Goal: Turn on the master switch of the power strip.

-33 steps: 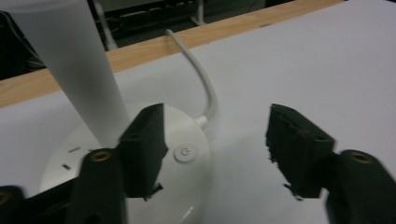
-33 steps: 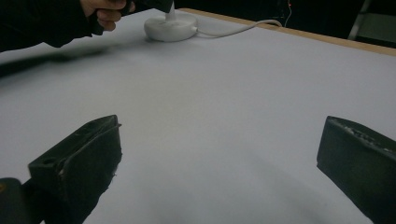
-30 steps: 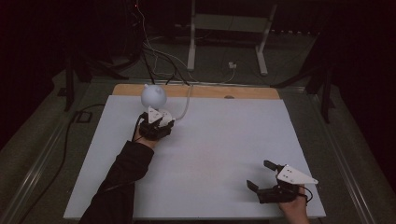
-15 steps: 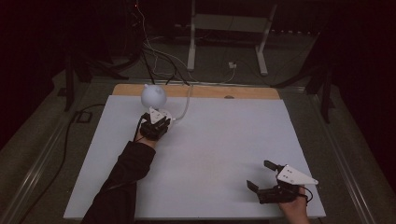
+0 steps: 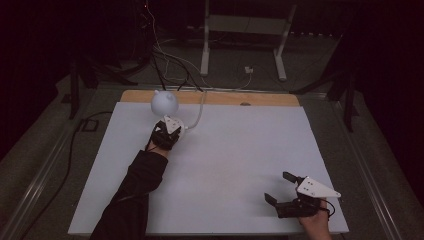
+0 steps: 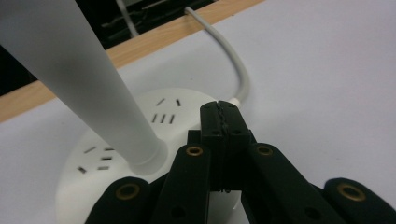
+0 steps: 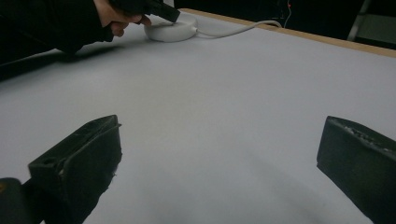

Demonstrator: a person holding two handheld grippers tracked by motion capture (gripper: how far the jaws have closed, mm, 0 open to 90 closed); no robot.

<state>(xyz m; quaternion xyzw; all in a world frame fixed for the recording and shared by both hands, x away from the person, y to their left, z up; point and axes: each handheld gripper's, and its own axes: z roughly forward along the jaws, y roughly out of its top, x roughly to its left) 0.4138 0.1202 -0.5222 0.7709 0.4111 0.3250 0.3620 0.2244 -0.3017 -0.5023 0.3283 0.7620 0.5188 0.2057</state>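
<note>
A white desk lamp stands at the table's far left, with a round head (image 5: 164, 102), a tapering stem (image 6: 93, 79) and a flat round base (image 6: 161, 109) marked with small slots. My left gripper (image 5: 170, 131) is shut with nothing between its jaws. Its tips (image 6: 223, 109) sit over the base's top, just right of the stem, seemingly touching it. The right gripper view shows the same base (image 7: 170, 30) far off under the left gripper (image 7: 161, 11). My right gripper (image 5: 278, 186) rests near the front right corner, jaws wide open (image 7: 219, 154) over bare white surface.
The lamp's white cable (image 5: 200, 112) curves off the base over the wooden back edge (image 5: 225, 98). The white tabletop (image 5: 240, 150) spreads between both hands. Behind the table are floor cables and a white stand (image 5: 205, 50).
The left gripper has tilted and shifted slightly over the lamp base. The right gripper has stayed where it was.
</note>
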